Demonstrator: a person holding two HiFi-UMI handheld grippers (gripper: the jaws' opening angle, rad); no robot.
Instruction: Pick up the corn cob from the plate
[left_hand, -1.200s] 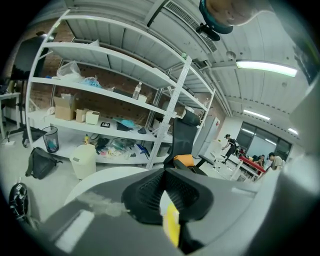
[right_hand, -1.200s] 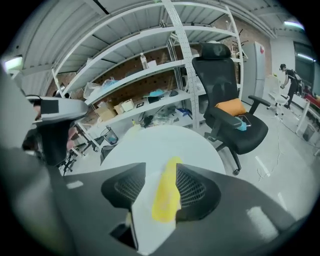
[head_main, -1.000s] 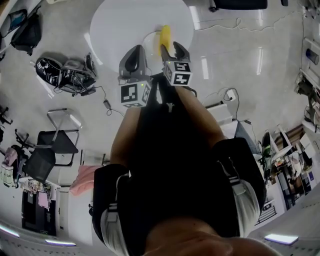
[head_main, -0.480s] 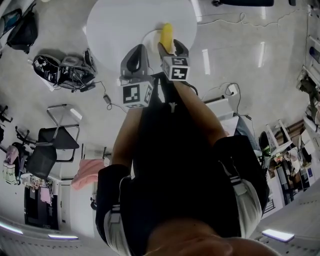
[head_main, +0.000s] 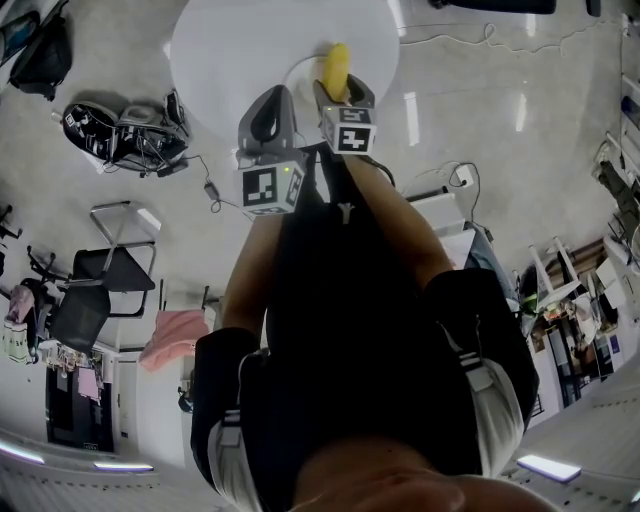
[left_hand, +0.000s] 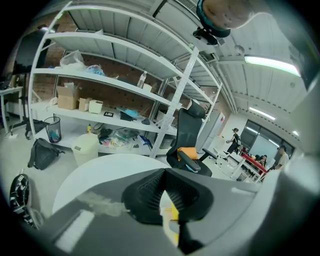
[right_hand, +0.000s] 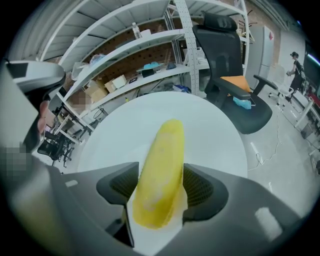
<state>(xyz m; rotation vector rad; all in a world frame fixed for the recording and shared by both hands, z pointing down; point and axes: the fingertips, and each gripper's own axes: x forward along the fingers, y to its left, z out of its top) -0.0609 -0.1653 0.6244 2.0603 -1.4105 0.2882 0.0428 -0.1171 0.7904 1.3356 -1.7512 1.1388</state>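
Observation:
A yellow corn cob (head_main: 336, 66) lies on a white plate (head_main: 298, 76) at the near edge of a round white table (head_main: 240, 45). My right gripper (head_main: 341, 93) points steeply down over it. In the right gripper view the corn cob (right_hand: 161, 170) lies lengthwise between the two black pads (right_hand: 122, 186) of my right gripper (right_hand: 160, 175). Its jaws are opening, and I see no firm squeeze on the cob. My left gripper (head_main: 270, 112) hovers to the cob's left, holding nothing. In the left gripper view my left gripper (left_hand: 164, 172) has its pads meeting, shut.
A black office chair (right_hand: 225, 45) stands behind the table, with loaded metal shelves (left_hand: 115, 85) beyond it. Black bags and cables (head_main: 125, 140) lie on the floor left of the table. A dark folding chair (head_main: 105, 275) stands further left.
My right gripper has sunk onto the cob, so its jaws now straddle it. The left gripper has dropped slightly and stayed beside the plate.

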